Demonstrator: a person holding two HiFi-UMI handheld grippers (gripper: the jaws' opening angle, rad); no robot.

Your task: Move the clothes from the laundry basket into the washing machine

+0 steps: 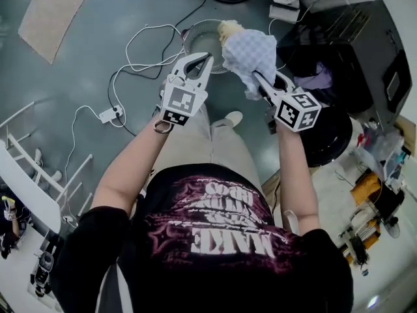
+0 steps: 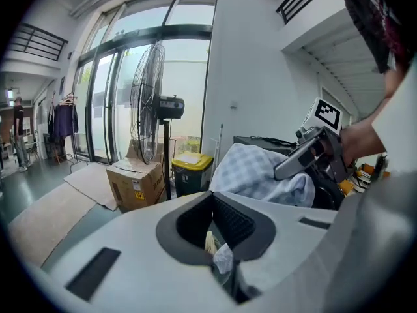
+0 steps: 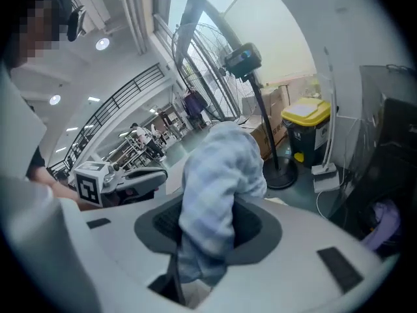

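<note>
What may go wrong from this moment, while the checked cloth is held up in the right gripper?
1. Only the right gripper pinches the checked cloth, and most of it bunches loose beyond the jaws; it may slip out.
2. The left gripper is shut and apart from the cloth, so nothing would catch it.
3. White cables lie on the floor ahead of the person; a foot might catch them.
</note>
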